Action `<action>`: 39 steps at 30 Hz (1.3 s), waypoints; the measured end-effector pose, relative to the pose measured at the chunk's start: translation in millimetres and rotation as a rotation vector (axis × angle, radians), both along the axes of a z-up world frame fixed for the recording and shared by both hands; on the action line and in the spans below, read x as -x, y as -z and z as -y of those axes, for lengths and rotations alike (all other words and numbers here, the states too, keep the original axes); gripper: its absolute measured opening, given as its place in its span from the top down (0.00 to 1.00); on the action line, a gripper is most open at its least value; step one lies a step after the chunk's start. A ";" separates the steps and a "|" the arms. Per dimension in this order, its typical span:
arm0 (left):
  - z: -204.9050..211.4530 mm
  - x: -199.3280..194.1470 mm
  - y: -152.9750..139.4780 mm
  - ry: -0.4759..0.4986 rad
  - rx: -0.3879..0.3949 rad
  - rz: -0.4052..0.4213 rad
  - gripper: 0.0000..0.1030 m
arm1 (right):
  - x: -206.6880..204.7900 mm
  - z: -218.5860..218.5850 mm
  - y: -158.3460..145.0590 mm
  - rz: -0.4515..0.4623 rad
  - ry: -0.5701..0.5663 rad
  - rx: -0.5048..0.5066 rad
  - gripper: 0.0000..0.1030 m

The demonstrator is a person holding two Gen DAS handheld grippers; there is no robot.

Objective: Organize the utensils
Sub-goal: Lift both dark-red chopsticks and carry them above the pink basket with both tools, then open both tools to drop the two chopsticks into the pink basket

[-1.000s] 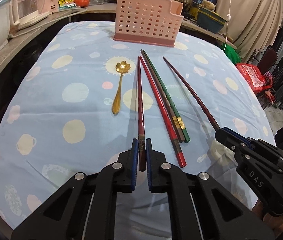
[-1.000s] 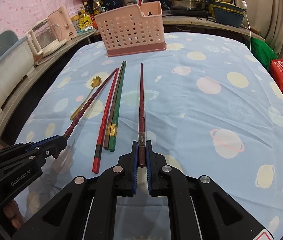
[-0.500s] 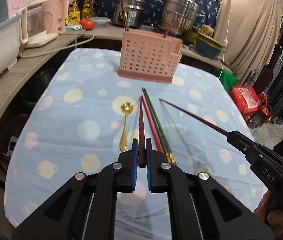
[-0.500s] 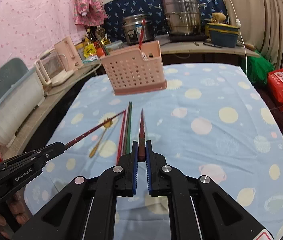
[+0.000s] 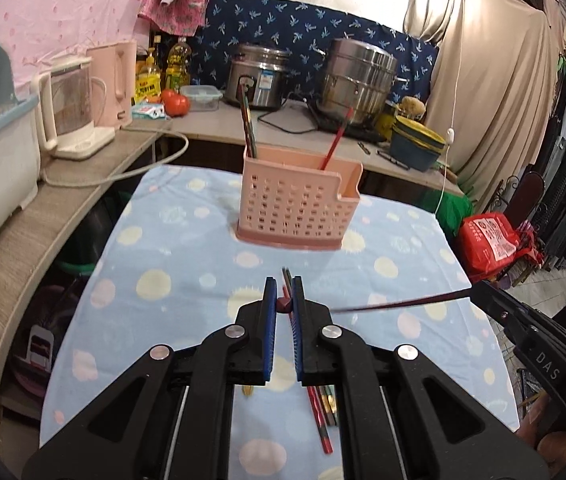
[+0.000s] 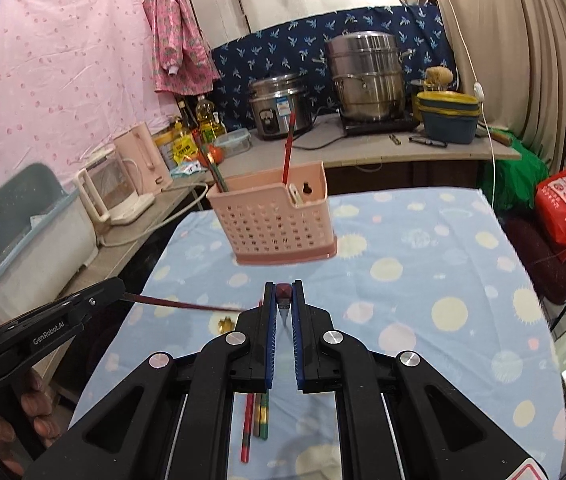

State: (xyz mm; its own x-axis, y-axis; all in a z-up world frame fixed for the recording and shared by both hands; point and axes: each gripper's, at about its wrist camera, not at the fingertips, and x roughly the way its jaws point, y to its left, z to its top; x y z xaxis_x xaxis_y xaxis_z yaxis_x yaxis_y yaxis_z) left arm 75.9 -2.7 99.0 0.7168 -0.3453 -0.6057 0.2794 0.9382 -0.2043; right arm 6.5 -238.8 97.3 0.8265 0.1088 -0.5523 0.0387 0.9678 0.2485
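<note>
My left gripper (image 5: 283,292) is shut on a dark red chopstick (image 5: 282,305), seen end-on, lifted above the table. My right gripper (image 6: 283,292) is shut on a matching dark red chopstick (image 6: 283,294), its butt end between the pads. Each held stick shows in the other view, pointing sideways: the right one (image 5: 399,305), the left one (image 6: 179,304). The pink perforated utensil basket (image 5: 297,212) stands at the far end of the table, holding a few chopsticks; it also shows in the right wrist view (image 6: 275,224). Red, brown and green chopsticks (image 6: 257,424) lie on the cloth below.
A gold spoon (image 6: 226,324) lies on the blue spotted tablecloth (image 5: 163,280), mostly hidden. A counter runs along the left and back with a kettle (image 5: 71,116), a rice cooker (image 5: 259,80) and a steel pot (image 5: 357,80). A red bag (image 5: 491,240) sits beyond the right table edge.
Both grippers have risen from the table, each carrying its dark red chopstick. The views have tilted up toward the basket, and the held sticks now point sideways and down.
</note>
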 end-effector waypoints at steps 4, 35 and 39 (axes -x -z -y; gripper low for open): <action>1.2 -18.4 -17.8 -0.005 0.013 0.028 0.93 | -15.0 6.2 -19.4 0.037 0.004 0.010 0.93; 21.9 -181.0 -150.3 -0.086 0.094 0.323 0.93 | -207.4 14.3 -127.9 0.305 0.037 -0.081 0.93; 22.7 -197.4 -115.4 -0.087 0.096 0.275 0.93 | -227.6 8.9 -89.8 0.237 0.034 -0.098 0.93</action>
State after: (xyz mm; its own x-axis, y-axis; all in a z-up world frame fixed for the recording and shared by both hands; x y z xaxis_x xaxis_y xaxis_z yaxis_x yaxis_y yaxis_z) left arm 273.3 -25.4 214.4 0.8790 -0.3215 -0.3522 0.2555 0.9411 -0.2213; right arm 234.1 -247.7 187.1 0.9358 0.1224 -0.3305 0.0000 0.9378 0.3473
